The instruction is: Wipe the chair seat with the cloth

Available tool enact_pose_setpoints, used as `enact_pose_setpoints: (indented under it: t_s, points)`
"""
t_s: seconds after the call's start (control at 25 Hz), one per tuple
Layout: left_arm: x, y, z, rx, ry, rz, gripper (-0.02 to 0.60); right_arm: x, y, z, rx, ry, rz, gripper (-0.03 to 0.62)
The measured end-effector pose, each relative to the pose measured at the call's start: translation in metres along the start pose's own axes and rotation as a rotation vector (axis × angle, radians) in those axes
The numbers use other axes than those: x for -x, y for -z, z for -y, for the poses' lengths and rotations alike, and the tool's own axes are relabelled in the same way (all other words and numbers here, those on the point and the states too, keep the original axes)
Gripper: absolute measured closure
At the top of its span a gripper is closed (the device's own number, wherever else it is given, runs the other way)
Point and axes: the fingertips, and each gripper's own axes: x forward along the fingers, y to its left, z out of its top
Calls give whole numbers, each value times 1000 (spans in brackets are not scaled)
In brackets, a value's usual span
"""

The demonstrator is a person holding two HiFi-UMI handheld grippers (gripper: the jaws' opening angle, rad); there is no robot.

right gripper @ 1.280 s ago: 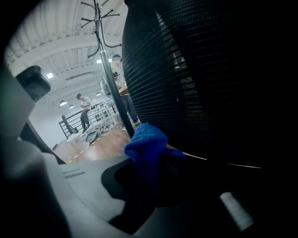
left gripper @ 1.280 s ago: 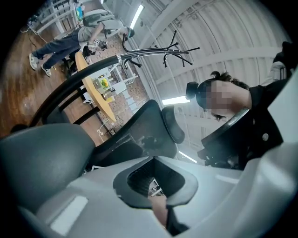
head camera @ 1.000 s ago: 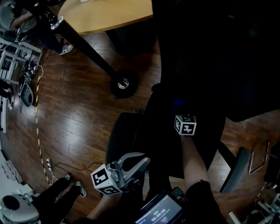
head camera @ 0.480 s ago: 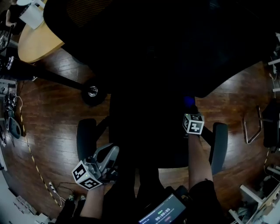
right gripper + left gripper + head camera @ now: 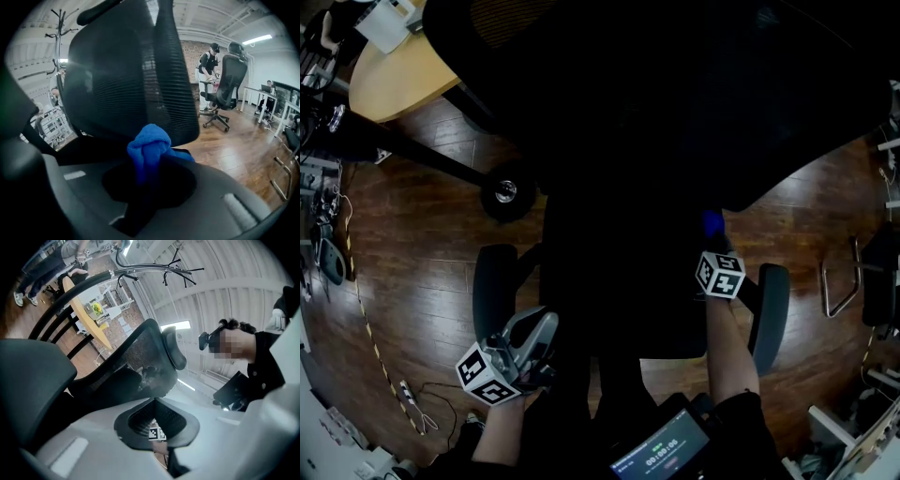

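Fingers [image 5: 225,187] of the right gripper [image 5: 147,176] are clamped on the cloth [image 5: 149,145]. The left gripper [image 5: 157,425] has its fingers [image 5: 93,427] drawn together with nothing between them; only chair mesh and the other gripper's marker cube show through the gap behind their tips.

In the head view, a dark wooden floor [image 5: 412,244] lies under everything. On it stands a black office chair [image 5: 675,94], whose wide mesh backrest fills the upper part of the picture. Below the backrest is the seat [image 5: 619,281], so deep in shadow that its surface is hard to read, with an armrest on each side [image 5: 494,291] [image 5: 771,305]. A pale wooden desk [image 5: 398,84] with a rounded edge sits at the upper left, behind the chair.

The cloth is small, bright blue and fluffy, like terry. It is bunched into a lump that stands up out of the right fingers, one fold drooping to the side. In the head view it shows as a blue spot just ahead of the right gripper's marker cube [image 5: 720,274], over the right rear part of the seat, close under the backrest. Whether it touches the seat cannot be told. The left gripper is held low by the left armrest, well apart from the cloth.
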Motion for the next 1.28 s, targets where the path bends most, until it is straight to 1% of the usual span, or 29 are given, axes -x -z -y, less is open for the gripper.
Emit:
enact_pose_setpoints:
  t_s: [0.08, 0.16, 0.28, 0.4, 0.52, 0.64, 0.72, 0.8, 0.88, 0.96, 1.08, 1.28]
  points:
    - [7, -8, 5, 0, 2, 19, 578, 0, -6, -47, -12, -82, 19, 536]
    - [12, -12, 8, 1, 6, 38, 578, -11, -8, -102, -15, -179, 14, 536]
    - [16, -18, 15, 5, 9, 70, 578, -33, -8, -190, -8, -320, -13, 536]
    - [29, -21, 24, 5, 1, 109, 578, -49, 2, -274, 37, -441, -52, 536]
    - [46, -21, 26, -7, -7, 122, 578, -61, 27, -342, 108, -520, -108, 536]
    - [60, -21, 22, -8, -23, 135, 578, -67, 52, -380, 232, -546, -157, 536]
    - [67, -21, 22, -7, -27, 140, 578, -68, 58, -384, 297, -540, -146, 536]
    - [72, -20, 21, -5, -27, 141, 578, -70, 63, -380, 319, -535, -138, 536]
    - [74, -19, 17, -2, -27, 138, 578, -72, 66, -370, 320, -520, -136, 536]
    - [73, -17, 16, -1, -20, 129, 578, -72, 68, -349, 296, -489, -142, 536]
    - [65, -12, 18, -20, 0, 87, 578, -72, 70, -297, 272, -403, -156, 536]
    - [46, 6, 20, -14, 50, 20, 578, -58, 79, -180, 221, -219, -175, 536]
